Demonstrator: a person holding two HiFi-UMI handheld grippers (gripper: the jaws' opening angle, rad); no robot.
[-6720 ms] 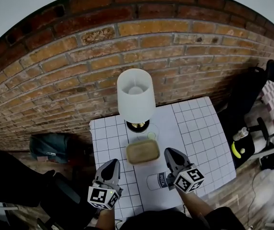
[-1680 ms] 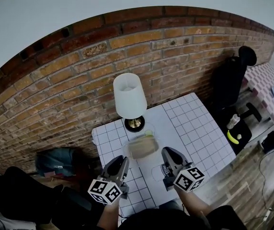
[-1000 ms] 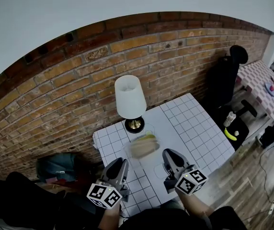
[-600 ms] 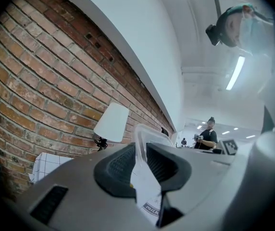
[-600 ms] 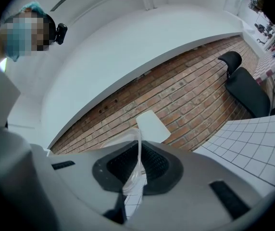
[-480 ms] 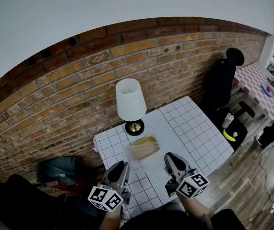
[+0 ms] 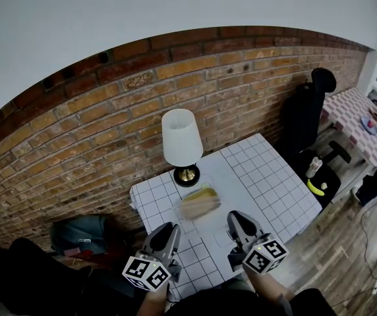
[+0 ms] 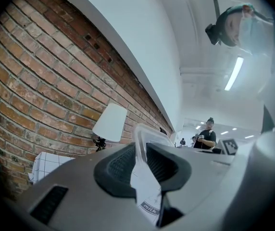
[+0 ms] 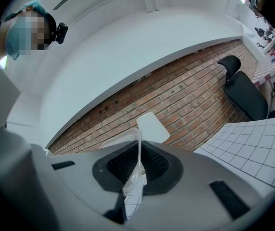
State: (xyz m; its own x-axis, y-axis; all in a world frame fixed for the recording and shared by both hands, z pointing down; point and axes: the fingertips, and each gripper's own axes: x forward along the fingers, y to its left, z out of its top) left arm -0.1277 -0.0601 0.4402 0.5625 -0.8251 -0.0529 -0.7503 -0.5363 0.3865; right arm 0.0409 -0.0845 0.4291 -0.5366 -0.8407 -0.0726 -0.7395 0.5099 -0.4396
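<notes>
A clear plastic container (image 7: 198,203) with tan food inside hangs above the white gridded table (image 7: 267,176), held between my two grippers. My left gripper (image 7: 169,232) is shut on its left rim; in the left gripper view the thin clear rim (image 8: 141,146) stands pinched between the dark pads. My right gripper (image 7: 236,221) is shut on the right rim, and the right gripper view shows the clear edge (image 9: 137,155) clamped the same way. A "milk" label (image 8: 149,207) shows low in the gap of the left jaws.
A white-shaded lamp (image 7: 180,137) stands at the table's back edge against the brick wall (image 7: 109,110). A black chair (image 7: 307,114) is at the right, a yellow banana (image 7: 317,188) below it. A dark bag (image 7: 76,236) lies on the floor at left. A person (image 8: 206,138) stands far off.
Earlier the container sat on the table with both grippers apart from it; now both hold it raised. Over the last half second almost nothing has shifted.
</notes>
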